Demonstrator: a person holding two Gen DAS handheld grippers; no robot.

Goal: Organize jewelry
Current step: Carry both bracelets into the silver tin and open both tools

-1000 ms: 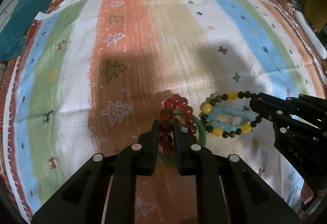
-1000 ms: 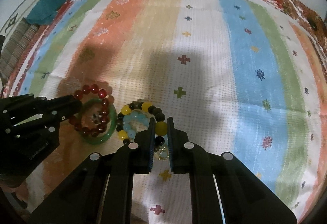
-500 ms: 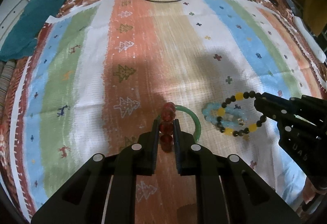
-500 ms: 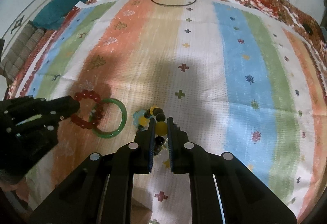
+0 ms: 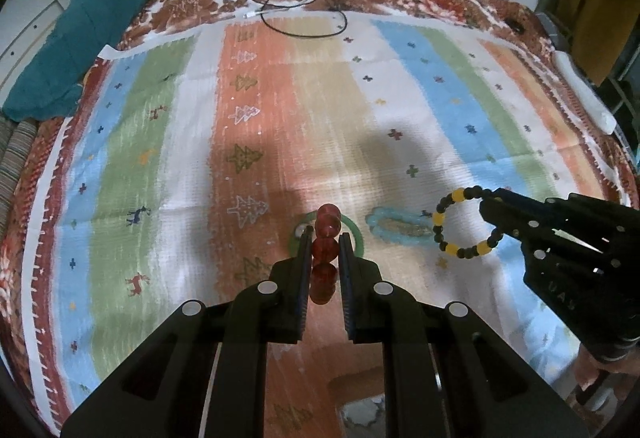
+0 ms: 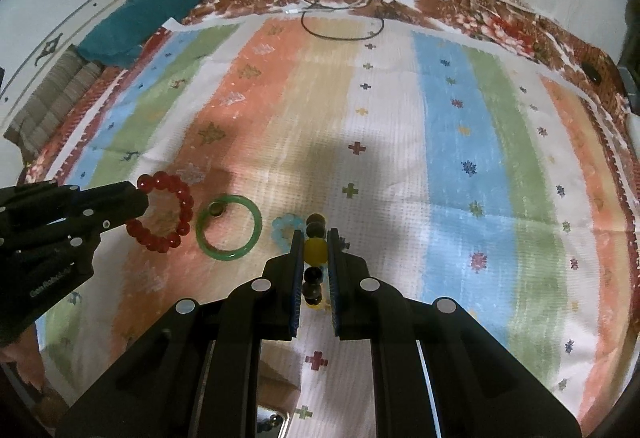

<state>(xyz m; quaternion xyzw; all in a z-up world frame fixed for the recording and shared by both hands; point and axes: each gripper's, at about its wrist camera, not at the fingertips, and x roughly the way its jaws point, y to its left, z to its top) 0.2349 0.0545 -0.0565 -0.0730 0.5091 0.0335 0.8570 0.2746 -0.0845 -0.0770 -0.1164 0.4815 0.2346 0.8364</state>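
Note:
My left gripper point(image 5: 325, 238) is shut on a red bead bracelet point(image 5: 325, 250) and holds it above the striped cloth; in the right wrist view the bracelet point(image 6: 182, 216) hangs from the left gripper point(image 6: 138, 198). My right gripper point(image 6: 316, 238) is shut on a black-and-yellow bead bracelet point(image 6: 315, 252), also lifted; in the left wrist view it point(image 5: 460, 224) hangs from the right gripper point(image 5: 490, 204). A green bangle point(image 6: 229, 228) and a light-blue bead bracelet point(image 5: 396, 227) lie on the cloth between the grippers.
A striped cloth point(image 5: 440, 110) with tree and cross patterns covers the surface. A black cable loop point(image 5: 300, 14) lies at the far edge. A teal towel point(image 5: 80, 38) lies at the far left. A white object point(image 5: 580, 90) lies at the right edge.
Both grippers have lifted and pulled apart with their bracelets. The red bracelet came off the green bangle and the black-and-yellow one came off the light-blue one, which both stayed on the cloth.

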